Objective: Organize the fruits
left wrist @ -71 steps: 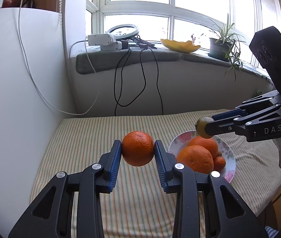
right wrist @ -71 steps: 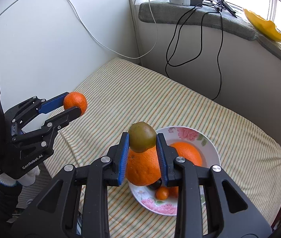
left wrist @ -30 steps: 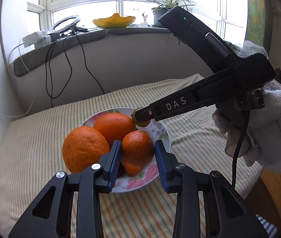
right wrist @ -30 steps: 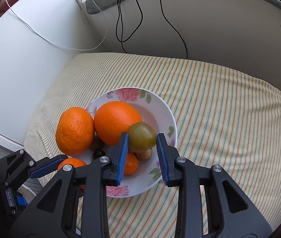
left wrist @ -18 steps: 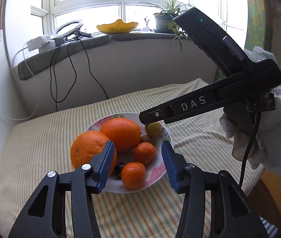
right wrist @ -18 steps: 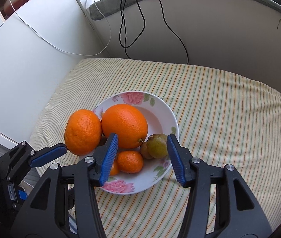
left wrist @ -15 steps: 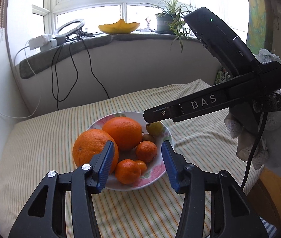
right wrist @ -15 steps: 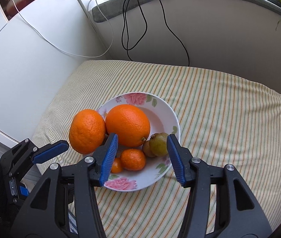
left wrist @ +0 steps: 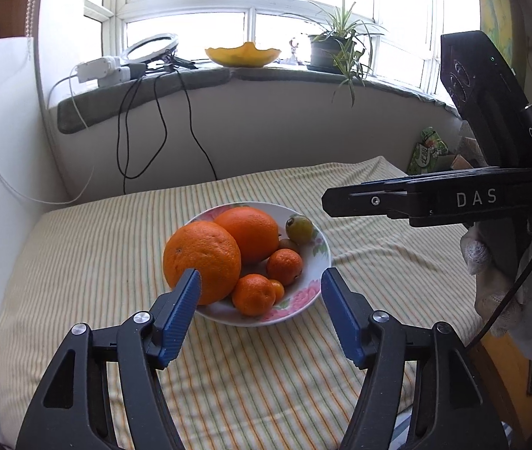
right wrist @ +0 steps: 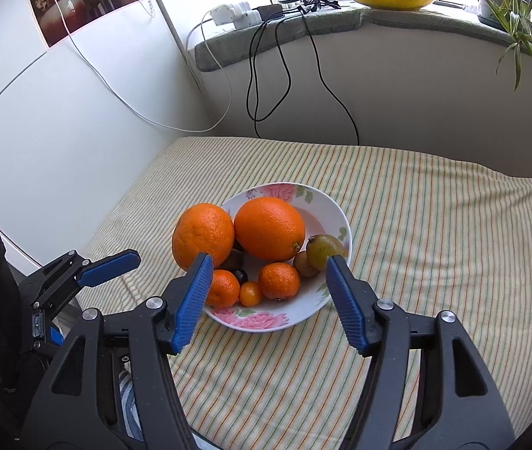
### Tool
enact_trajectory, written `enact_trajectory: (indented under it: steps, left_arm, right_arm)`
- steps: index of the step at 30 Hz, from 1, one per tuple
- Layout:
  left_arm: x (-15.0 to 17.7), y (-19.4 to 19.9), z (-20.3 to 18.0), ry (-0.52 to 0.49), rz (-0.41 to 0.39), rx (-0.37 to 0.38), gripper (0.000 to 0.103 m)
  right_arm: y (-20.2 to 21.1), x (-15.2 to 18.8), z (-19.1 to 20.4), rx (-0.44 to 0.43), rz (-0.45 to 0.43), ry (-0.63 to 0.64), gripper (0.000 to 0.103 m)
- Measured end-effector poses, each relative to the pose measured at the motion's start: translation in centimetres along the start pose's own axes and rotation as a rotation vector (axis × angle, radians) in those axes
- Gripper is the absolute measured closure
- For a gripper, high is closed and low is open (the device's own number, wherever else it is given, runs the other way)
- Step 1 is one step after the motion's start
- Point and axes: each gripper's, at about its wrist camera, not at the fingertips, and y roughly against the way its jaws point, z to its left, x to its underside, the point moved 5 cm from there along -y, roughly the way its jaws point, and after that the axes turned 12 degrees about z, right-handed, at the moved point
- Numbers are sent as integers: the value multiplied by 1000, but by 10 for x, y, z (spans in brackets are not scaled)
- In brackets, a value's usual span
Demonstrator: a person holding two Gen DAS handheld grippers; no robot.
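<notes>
The bowl [right wrist: 335, 212] is white with pink flowers and green leaves along its rim. It holds bright orange oranges [right wrist: 269, 228], smaller orange mandarins [right wrist: 279, 280] and a yellow-green fruit [right wrist: 322, 250]. The cloth [right wrist: 434, 225] is cream with thin green and orange stripes. Both grippers' pads [right wrist: 192, 298] are blue.

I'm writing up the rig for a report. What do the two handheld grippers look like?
Both the left gripper and the right gripper are black plastic frames with silver screws and ribbed blue pads on the fingers. The right one carries white "DAS" lettering on its side, a black cable hanging below, and is held in a white knitted glove.
</notes>
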Motion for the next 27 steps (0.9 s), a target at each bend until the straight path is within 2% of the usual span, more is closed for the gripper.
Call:
enact_trajectory:
  steps: [3, 8, 10, 11, 16, 21, 23, 27]
  left_arm:
    - [3, 9, 4, 24, -11, -4, 29]
    - [10, 20, 12, 68, -27, -38, 24]
    - [14, 23, 16, 91, -30, -48, 23]
    - [15, 25, 18, 102, -31, -52, 23]
    - [19, 29, 22, 120, -35, -74, 23]
    - [22, 31, 24, 126, -35, -86, 23]
    - [22, 32, 25, 126, -36, -98, 23]
    - [23, 33, 24, 127, -40, -106, 23]
  right_arm:
    - [14, 9, 3, 19, -53, 1, 25]
    - [34, 30, 10, 80, -125, 2, 23]
    - [40, 39, 10, 112, -155, -4, 12]
    - [43, 43, 10, 129, -172, -8, 10]
    - [54, 60, 8, 208, -228, -38, 10]
    - [57, 68, 6, 261, -242, -49, 8]
    - [59, 70, 5, 274, -257, -50, 3]
    - [61, 72, 5, 270, -261, -56, 3]
